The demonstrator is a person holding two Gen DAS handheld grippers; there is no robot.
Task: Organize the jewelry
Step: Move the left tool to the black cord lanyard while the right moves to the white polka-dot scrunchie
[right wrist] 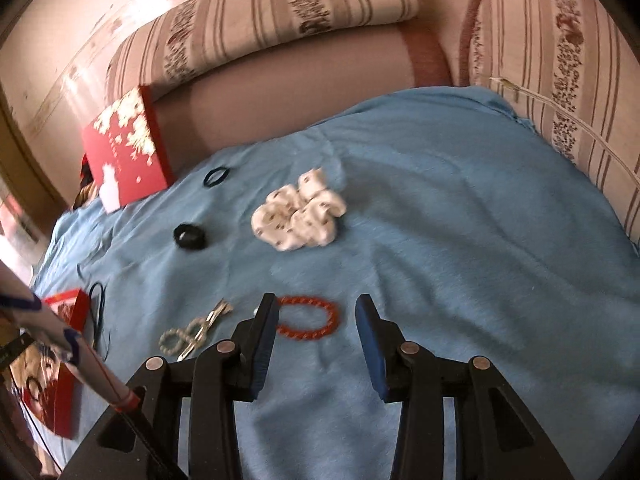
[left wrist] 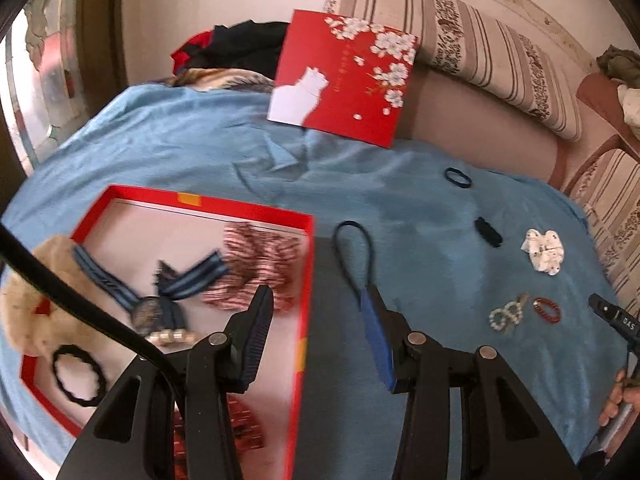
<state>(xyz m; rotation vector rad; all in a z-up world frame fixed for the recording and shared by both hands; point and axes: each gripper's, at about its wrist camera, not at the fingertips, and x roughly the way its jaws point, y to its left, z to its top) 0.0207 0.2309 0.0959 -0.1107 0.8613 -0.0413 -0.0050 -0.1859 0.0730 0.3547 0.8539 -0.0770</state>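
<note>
A red open box (left wrist: 306,280) lies on the blue cloth and holds a striped red scrunchie (left wrist: 256,264), a blue striped bow clip (left wrist: 168,292), a black hair tie (left wrist: 78,372) and a fluffy cream piece (left wrist: 36,304). My left gripper (left wrist: 318,300) is open above the box's right wall; a dark blue hair tie (left wrist: 354,252) lies just past its right finger. My right gripper (right wrist: 316,312) is open, just short of a red bead bracelet (right wrist: 310,318). A pearl hair clip (right wrist: 196,330) lies to its left.
A white patterned scrunchie (right wrist: 300,214), a black clip (right wrist: 190,236) and a dark blue hair tie (right wrist: 216,176) lie farther back on the cloth. The red box lid (left wrist: 344,76) leans against the striped sofa cushions (right wrist: 256,20). Dark clothes (left wrist: 236,48) are piled at the back left.
</note>
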